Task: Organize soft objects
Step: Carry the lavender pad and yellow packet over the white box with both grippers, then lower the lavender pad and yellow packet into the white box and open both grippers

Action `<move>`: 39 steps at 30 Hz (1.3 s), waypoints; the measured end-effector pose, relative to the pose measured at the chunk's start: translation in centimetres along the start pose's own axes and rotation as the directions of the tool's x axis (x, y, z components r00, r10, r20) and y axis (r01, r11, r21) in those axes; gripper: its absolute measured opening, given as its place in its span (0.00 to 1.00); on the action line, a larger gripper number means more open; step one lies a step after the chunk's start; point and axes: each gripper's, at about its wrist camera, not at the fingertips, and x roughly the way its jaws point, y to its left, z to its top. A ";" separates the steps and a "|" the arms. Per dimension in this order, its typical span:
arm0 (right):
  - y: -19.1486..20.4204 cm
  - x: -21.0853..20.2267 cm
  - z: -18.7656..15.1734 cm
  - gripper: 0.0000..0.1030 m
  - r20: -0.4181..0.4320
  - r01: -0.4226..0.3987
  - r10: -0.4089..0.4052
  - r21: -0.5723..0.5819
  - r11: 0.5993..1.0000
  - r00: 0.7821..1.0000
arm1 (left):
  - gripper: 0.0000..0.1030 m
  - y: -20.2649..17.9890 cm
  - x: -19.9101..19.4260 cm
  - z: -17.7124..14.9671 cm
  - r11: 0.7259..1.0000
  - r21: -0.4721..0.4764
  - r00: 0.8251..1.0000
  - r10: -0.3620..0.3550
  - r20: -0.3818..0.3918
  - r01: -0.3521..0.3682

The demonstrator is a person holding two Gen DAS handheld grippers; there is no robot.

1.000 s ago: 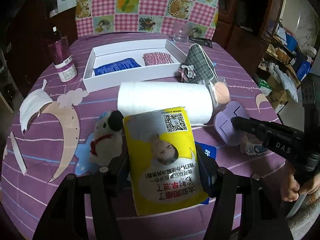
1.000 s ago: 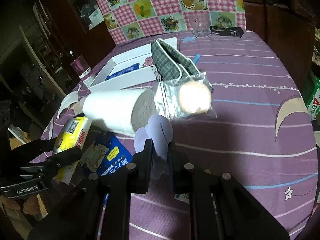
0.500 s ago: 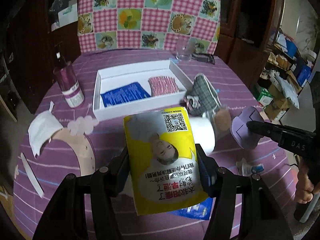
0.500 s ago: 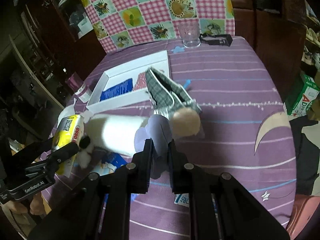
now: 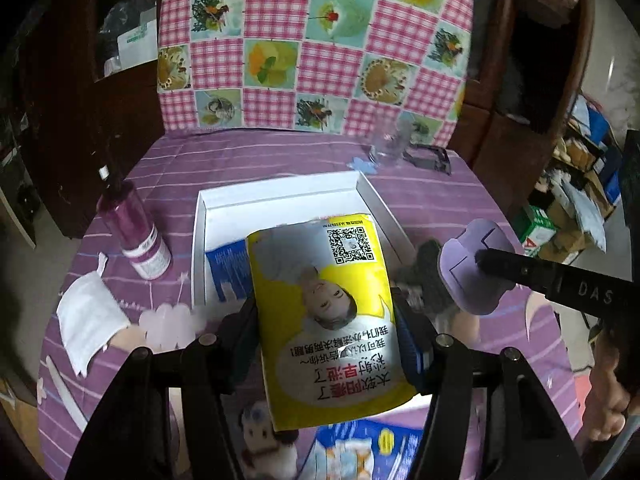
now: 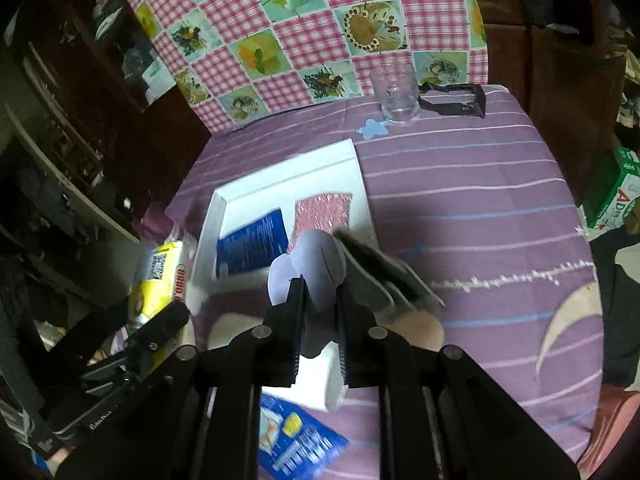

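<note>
We judged the sorting partly done; the white box [image 6: 362,184] at the middle of the table [image 6: 480,208] already held a blue packet [image 6: 252,246] on its left and a pink glittery item [image 6: 322,214] on its right, with bare floor at its far end; our left gripper [image 5: 326,336] had its fingers pinching the yellow tissue pack [image 5: 328,320] by its long sides, the pack held above the near part of the box; our right gripper [image 6: 320,300] had its fingers pressed close on a flat lilac foam piece [image 6: 320,260], which hung just right of the box near its near right corner; neither item lay in the box yet; left out on the table were a grey checked pouch [image 6: 380,272], a white roll [image 6: 316,380], a small plush toy [image 5: 262,436] and another blue packet [image 6: 296,440], all near us; a white mask [image 5: 86,320] lay at the left beside a purple bottle [image 5: 138,236]; we reckoned most of the work remained.
</note>
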 end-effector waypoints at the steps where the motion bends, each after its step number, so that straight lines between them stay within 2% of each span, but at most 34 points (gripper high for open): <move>1: 0.0 0.3 0.6 0.16 0.005 -0.012 0.012 0.012 1.000 1.000 | 0.58 0.1 0.4 0.5 1.000 -0.003 1.000 0.005 0.002 -0.005; 7: -0.4 2.1 3.8 0.16 0.057 -0.043 0.039 0.068 0.997 0.998 | 0.58 0.6 3.4 2.3 0.999 -0.014 0.999 0.031 0.020 -0.031; 15: -1.9 7.1 5.5 0.16 0.054 -0.101 0.095 0.142 0.985 0.994 | 0.58 2.6 7.8 2.8 0.998 -0.049 0.998 0.033 0.047 -0.031; 17: -2.3 8.0 4.9 0.16 0.082 -0.096 0.087 0.121 0.988 0.993 | 0.58 3.1 8.8 2.4 0.999 -0.041 0.999 0.026 0.030 -0.025; 19: -2.3 9.3 4.9 0.16 0.064 -0.049 0.042 0.098 0.994 0.997 | 0.58 3.6 9.7 2.2 0.999 -0.045 1.000 0.014 0.016 -0.013; 22: -2.6 9.8 4.8 0.16 0.059 -0.069 0.063 0.097 0.993 0.996 | 0.58 4.4 10.9 2.1 0.997 -0.078 1.000 -0.001 0.022 0.003; 25: -2.3 9.7 4.6 0.16 0.070 -0.066 0.061 0.072 0.995 0.996 | 0.58 5.3 12.2 1.8 0.993 -0.081 0.996 0.084 -0.011 -0.084; 27: -1.8 9.8 4.5 0.16 0.069 -0.069 0.066 0.050 0.996 0.995 | 0.58 6.3 12.8 1.7 0.988 -0.110 0.994 0.106 -0.033 -0.109; 30: -1.0 10.2 4.2 0.16 0.055 -0.081 0.079 0.027 0.996 0.995 | 0.58 7.8 13.6 1.5 0.984 -0.158 0.996 0.075 -0.057 -0.083; 33: 0.0 10.8 3.9 0.16 0.052 -0.098 0.099 -0.010 0.995 0.994 | 0.58 8.8 14.1 1.3 0.982 -0.170 0.996 0.074 -0.054 -0.082; 37: 0.9 11.7 3.5 0.16 0.029 -0.174 0.176 -0.041 0.984 0.984 | 0.58 9.6 14.5 1.1 0.979 -0.196 0.997 0.051 -0.057 -0.061; 39: 1.1 12.2 3.2 0.16 0.019 -0.176 0.177 -0.051 0.983 0.984 | 0.58 9.6 14.4 1.1 0.979 -0.200 0.998 0.037 -0.050 -0.046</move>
